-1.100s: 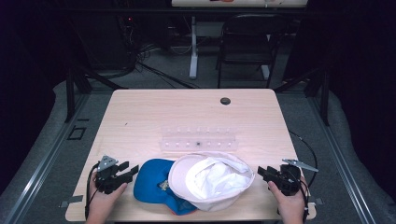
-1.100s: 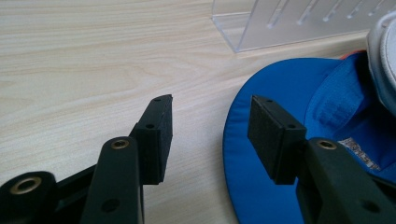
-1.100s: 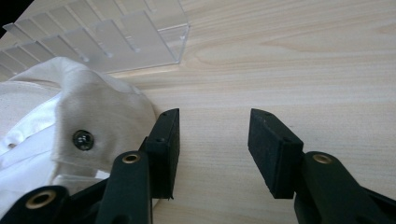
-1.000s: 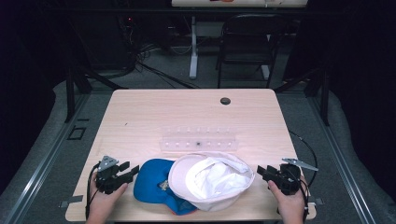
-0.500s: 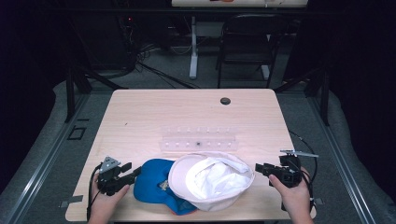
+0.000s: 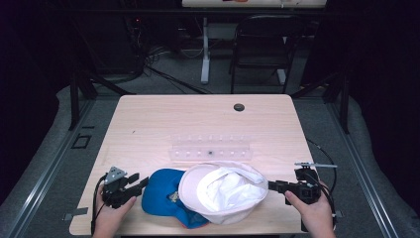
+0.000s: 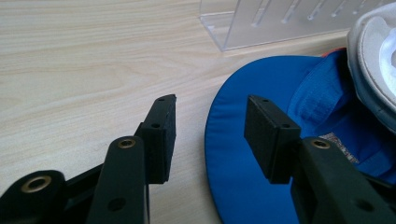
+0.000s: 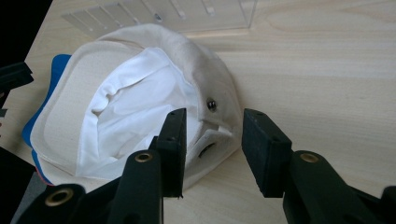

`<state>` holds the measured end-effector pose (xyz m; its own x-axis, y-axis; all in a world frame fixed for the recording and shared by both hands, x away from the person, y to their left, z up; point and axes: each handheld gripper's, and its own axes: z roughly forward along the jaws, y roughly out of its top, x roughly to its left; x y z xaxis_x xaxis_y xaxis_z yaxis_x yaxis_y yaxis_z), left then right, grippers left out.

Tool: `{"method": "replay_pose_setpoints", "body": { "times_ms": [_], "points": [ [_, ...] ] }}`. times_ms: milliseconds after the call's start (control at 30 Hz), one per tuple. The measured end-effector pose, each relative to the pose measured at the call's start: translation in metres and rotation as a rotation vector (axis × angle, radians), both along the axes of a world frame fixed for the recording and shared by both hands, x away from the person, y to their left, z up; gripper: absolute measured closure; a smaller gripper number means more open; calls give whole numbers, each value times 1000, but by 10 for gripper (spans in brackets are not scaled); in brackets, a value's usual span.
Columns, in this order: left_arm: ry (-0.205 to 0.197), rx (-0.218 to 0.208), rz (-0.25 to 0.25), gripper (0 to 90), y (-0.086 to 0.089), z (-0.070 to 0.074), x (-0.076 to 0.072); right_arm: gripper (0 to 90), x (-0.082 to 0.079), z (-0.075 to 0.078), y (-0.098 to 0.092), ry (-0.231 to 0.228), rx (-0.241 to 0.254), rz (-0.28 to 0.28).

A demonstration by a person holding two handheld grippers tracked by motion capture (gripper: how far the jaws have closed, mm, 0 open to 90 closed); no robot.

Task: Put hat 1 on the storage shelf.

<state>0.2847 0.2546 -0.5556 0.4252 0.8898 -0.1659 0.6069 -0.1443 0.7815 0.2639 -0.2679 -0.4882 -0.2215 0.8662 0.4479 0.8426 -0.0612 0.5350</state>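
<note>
Table (image 6: 148,124): light wood top, mostly bare. Dark round grommet (image 6: 239,107) near the far edge, well clear of the work.

Clear plastic rack (image 6: 210,148) lies flat mid-table, just beyond the two caps. It shows as a slotted transparent block in the left gripper view (image 7: 280,21) and the right gripper view (image 8: 187,14). Nothing sits between either gripper and the caps.

White cap (image 6: 223,191): upside down at the near edge, centre-right, white lining facing up and crumpled, cream outer fabric, stiff cream brim. Right gripper view shows a small metal eyelet (image 8: 211,104) on its side wall and a strap opening just below it. It overlaps the right part of the blue cap.

Blue cap (image 6: 161,198): underneath and to the left, flat on the table, an orange edge at its near rim. In the left gripper view its blue brim (image 7: 243,154) runs under the jaws, with a label patch inside.

Left gripper (image 6: 136,186): at the blue cap's left edge, jaws spread and just closing in; the brim edge lies in the gap (image 7: 210,135), pads not pressing on it.

Right gripper (image 6: 272,186): at the white cap's right edge, jaws spread and just closing in, straddling the cap's rear wall (image 8: 210,140); no pad contact seen.
</note>
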Motion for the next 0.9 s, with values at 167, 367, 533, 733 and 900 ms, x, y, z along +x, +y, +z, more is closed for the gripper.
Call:
{"method": "replay_pose_setpoints", "body": {
  "times_ms": [167, 367, 533, 733, 900],
  "points": [
    [-1, -2, -3, 546, 0, 0, 1, 600, 0, -7, 7, 25, 3, 13],
    [1, 3, -5, 544, 0, 0, 0, 585, 2, -15, 14, 62, -9, 24],
    [3, -2, -5, 538, 0, -1, 0, 622, 5, -19, 20, 85, -36, 19],
    [6, 4, -7, 538, 0, 0, 0, 767, 12, -16, 21, 101, -51, 16],
    [5, 0, -5, 538, 0, -1, 0, 783, 21, -10, 20, 107, -74, 40]
  ]
}}
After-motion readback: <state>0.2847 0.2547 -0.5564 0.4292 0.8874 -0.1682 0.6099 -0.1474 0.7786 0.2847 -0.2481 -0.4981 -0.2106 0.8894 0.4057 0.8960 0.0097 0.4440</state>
